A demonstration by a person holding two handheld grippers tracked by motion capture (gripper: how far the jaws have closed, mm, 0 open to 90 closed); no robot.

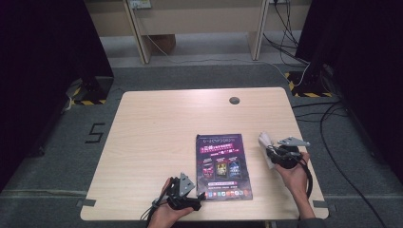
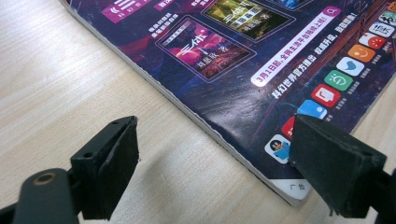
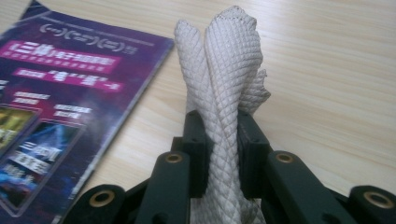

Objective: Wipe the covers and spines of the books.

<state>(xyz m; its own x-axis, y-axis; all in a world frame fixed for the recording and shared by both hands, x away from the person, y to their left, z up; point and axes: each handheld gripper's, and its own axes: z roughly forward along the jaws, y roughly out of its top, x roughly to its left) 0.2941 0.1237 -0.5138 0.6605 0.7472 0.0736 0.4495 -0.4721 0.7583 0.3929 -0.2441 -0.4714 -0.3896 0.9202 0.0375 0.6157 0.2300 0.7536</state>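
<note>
We held the cloth [image 3: 223, 74] pinched in our right claw [image 3: 219, 140], its long axis running along the jaws and its free end pointing away from us, above the bench [image 1: 157, 128] just right of the magazine [image 1: 222, 166]. Our left claw [image 2: 215, 163] stood spread at the magazine's near left corner, one jaw over the cover, the other over bare wood.
</note>
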